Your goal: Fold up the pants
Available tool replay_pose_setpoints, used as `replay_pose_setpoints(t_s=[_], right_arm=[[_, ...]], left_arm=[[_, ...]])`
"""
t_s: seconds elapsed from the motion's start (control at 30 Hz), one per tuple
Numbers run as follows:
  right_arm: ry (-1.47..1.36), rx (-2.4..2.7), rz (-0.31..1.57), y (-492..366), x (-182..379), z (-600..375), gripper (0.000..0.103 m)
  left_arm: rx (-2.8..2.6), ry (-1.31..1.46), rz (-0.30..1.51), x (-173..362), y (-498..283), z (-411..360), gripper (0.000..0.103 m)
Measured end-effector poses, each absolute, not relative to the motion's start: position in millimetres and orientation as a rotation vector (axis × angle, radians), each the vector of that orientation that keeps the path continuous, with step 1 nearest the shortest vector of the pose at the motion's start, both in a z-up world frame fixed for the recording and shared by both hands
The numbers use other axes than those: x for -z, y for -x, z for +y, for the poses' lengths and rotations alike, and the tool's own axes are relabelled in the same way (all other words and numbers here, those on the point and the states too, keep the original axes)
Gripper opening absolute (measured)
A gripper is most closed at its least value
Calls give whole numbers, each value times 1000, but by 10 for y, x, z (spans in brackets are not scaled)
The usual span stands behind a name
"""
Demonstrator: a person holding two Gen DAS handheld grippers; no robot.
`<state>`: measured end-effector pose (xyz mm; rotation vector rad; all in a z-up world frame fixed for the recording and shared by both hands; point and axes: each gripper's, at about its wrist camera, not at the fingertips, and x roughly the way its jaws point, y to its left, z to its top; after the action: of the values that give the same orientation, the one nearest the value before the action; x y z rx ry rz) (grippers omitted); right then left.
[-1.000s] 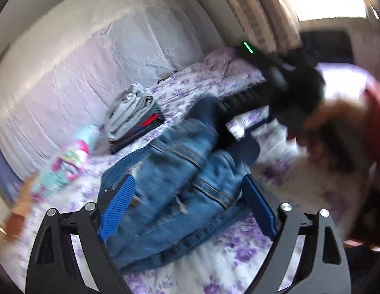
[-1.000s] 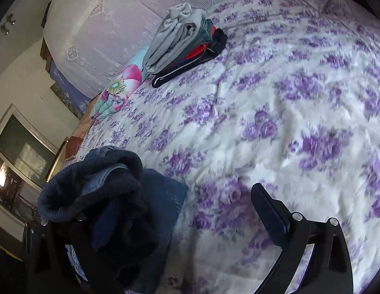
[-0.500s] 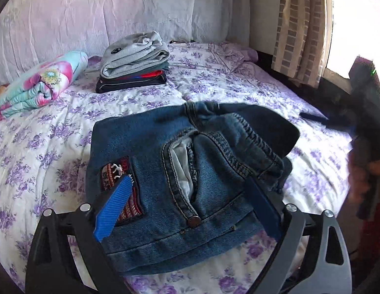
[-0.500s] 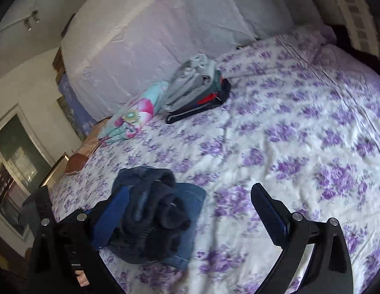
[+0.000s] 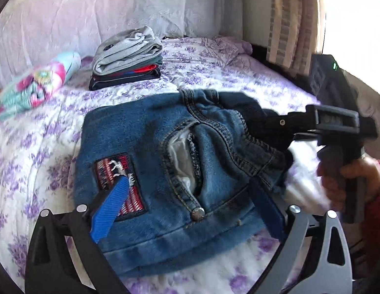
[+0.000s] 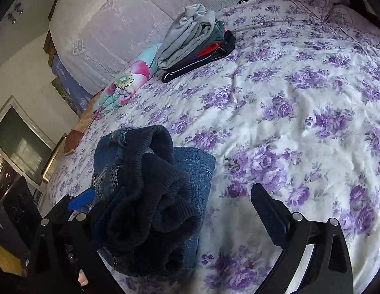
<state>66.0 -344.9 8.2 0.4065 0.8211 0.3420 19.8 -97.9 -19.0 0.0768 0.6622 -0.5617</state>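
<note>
Left wrist view: left tool (image 5: 187, 208) is opening wide, released, over folded jeans (image 5: 153, 161) lying on the bed (image 5: 214, 73); right tool (image 6: 180, 210) is standing open, empty.

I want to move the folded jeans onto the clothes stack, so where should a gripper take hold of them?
Probably at the thick waistband edge of the jeans, nearest the left gripper, coming in low from that side. The layers lie stacked and flat there, while the far right corner is bunched with loose dark ribbing. The left jaws are opening, not pressing the denim.
</note>
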Motion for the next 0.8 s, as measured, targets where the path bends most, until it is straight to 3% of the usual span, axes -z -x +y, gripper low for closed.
replay_pose_setpoints(t_s=[0.2, 0.37, 0.5, 0.57, 0.67, 0.8], right_arm=[[-235, -366, 663, -526, -769, -3078, 100], [-61, -258, 816, -934, -297, -2849, 100], [-378, -385, 911, -1110, 386, -3214, 100], [-403, -401, 900, -1082, 370, -3238, 100], [-357, -404, 869, -980, 210, -3170, 100], [-506, -482, 797, -688, -14, -3371, 100]], left_arm=[[513, 47, 650, -50, -229, -431, 95], [493, 86, 764, 238, -431, -350, 95], [527, 174, 864, 608, -683, -307, 99], [588, 288, 923, 657, -800, -179, 99], [584, 267, 896, 642, -749, -165, 99], [635, 337, 858, 579, -663, 79, 99]])
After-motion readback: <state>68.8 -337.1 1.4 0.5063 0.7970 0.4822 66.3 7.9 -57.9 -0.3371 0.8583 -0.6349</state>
